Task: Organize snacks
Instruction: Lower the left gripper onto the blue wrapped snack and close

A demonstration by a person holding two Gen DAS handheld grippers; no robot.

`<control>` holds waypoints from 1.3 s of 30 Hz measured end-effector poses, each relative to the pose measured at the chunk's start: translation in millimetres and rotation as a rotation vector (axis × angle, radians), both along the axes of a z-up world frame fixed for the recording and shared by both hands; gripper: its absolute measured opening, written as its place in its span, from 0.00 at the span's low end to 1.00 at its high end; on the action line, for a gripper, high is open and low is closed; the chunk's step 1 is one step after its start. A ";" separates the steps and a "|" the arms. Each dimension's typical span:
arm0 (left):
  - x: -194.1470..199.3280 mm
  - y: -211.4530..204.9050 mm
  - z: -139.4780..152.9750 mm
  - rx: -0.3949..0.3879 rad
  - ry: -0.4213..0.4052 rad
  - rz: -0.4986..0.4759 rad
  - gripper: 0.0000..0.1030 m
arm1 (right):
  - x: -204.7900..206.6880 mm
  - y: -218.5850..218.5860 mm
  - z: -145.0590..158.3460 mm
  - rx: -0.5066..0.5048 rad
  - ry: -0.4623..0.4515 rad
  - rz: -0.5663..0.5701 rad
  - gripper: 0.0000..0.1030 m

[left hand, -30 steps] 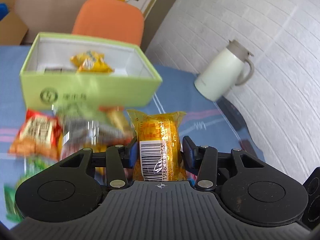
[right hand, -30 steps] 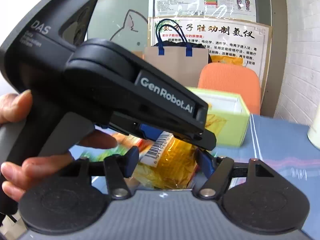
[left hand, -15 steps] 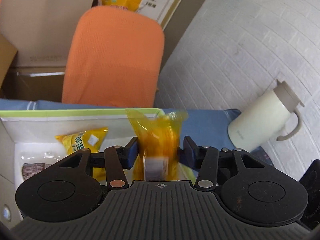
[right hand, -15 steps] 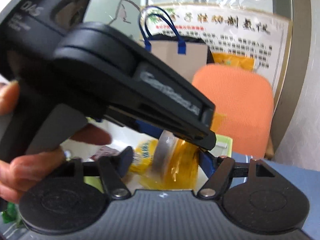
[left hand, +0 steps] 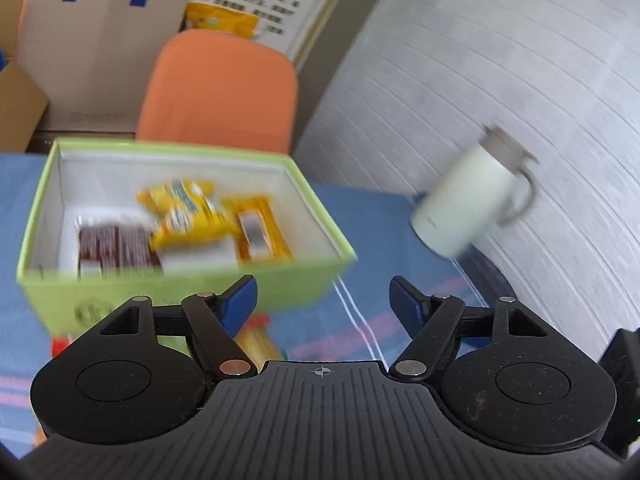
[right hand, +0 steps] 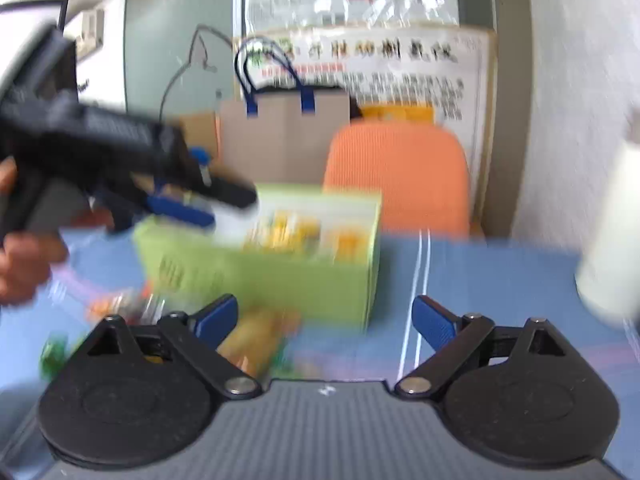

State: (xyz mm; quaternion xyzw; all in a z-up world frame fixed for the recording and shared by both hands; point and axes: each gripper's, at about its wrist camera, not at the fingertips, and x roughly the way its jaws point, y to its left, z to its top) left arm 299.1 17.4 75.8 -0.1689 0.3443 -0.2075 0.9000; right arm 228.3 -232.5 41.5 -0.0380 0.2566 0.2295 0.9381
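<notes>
From the left wrist we look forward and down over the left tool (left hand: 323, 300) into the open lime-green cardboard box (left hand: 280, 280), quite near. From the right wrist we look more level across the blue-clothed worktop (right hand: 500, 280). Both views share the box (right hand: 280, 276), the orange fabric chair (left hand: 224, 88) (right hand: 400, 176) and the white jug (left hand: 472, 200) (right hand: 612, 248).

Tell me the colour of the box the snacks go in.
Light green outside, white inside; the box shows best in the left wrist view.
</notes>
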 end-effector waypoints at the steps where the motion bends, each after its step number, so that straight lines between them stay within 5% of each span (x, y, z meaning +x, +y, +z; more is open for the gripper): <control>1: -19.7 -5.6 -6.0 -0.004 0.007 -0.025 0.59 | -17.2 -1.3 -12.4 -0.011 0.022 -0.023 0.90; 6: -90.3 -33.8 -49.6 -0.048 0.094 -0.063 0.58 | -80.9 -8.9 -51.9 -0.011 0.083 -0.142 0.90; 11: -104.1 -62.6 -87.0 -0.098 0.268 -0.149 0.49 | -96.0 -4.3 -54.3 -0.012 0.075 -0.140 0.90; 15: -102.6 -72.4 -93.8 -0.064 0.289 -0.166 0.46 | -92.2 6.5 -62.5 -0.017 0.095 -0.107 0.90; 18: -102.8 -78.0 -98.4 -0.066 0.298 -0.178 0.38 | -97.7 15.1 -70.0 -0.011 0.126 -0.067 0.90; 20: -102.5 -79.5 -99.5 -0.059 0.297 -0.188 0.22 | -104.6 25.8 -70.2 -0.003 0.120 -0.040 0.91; 22: -106.1 -75.4 -98.2 -0.038 0.282 -0.182 0.22 | -109.8 37.8 -67.4 -0.037 0.101 -0.045 0.91; 31: -141.2 -11.4 -90.2 -0.031 0.266 -0.041 0.24 | -120.2 96.1 -58.0 -0.045 0.060 0.131 0.91; 36: -142.8 9.7 -96.9 -0.062 0.278 0.004 0.30 | -117.3 111.8 -64.2 -0.059 0.100 0.116 0.90; 39: -142.7 10.3 -97.5 -0.073 0.270 -0.007 0.48 | -112.7 111.1 -68.2 -0.053 0.138 0.080 0.91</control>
